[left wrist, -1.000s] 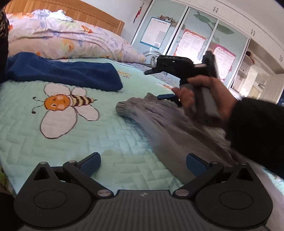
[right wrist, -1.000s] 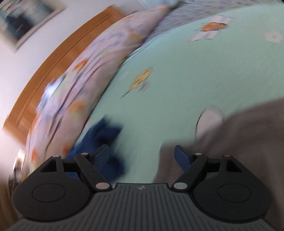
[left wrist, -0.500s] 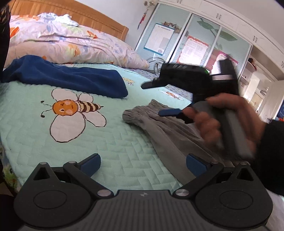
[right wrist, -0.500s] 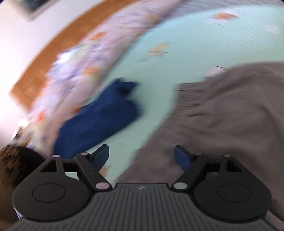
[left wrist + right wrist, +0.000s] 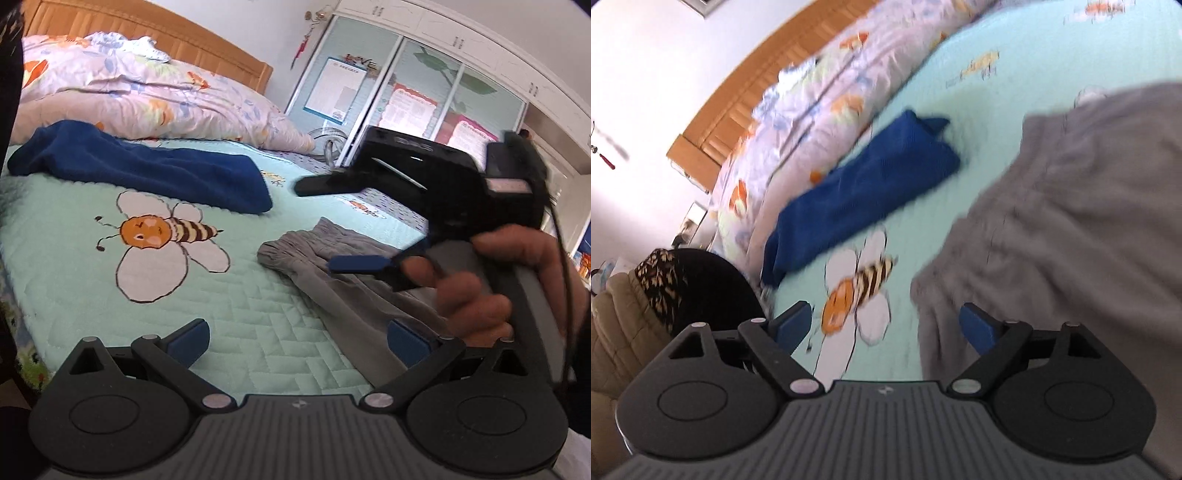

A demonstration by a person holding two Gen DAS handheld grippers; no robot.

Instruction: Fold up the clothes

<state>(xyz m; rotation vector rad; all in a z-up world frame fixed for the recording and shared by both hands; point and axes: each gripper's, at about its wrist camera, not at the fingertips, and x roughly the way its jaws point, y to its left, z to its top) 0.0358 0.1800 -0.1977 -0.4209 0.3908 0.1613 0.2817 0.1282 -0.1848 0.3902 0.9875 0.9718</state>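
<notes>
Grey trousers (image 5: 306, 251) lie spread on the mint quilt, waistband toward the bee print; they fill the right of the right wrist view (image 5: 1071, 203). A dark blue garment (image 5: 166, 170) lies in a long bundle by the pillows (image 5: 864, 184). My left gripper (image 5: 297, 341) is open just above the quilt, its right pad over the trousers' edge, nothing between its pads. A hand (image 5: 480, 280) holds my right gripper (image 5: 332, 225) above the trousers. Its jaws are opening (image 5: 884, 325); the trouser edge lies below the right pad, unpressed.
A mint quilt with a large bee print (image 5: 159, 251) covers the bed. A floral duvet (image 5: 147, 99) and wooden headboard (image 5: 147, 22) lie behind the blue garment. Wardrobe doors (image 5: 406, 92) stand beyond the bed. A beige coat (image 5: 613, 332) and dark patterned cloth (image 5: 661, 280) sit at the bedside.
The right gripper has drawn nearer the left camera along the trousers, and its view has swung to show the blue garment and the bee. The left gripper has hardly moved.
</notes>
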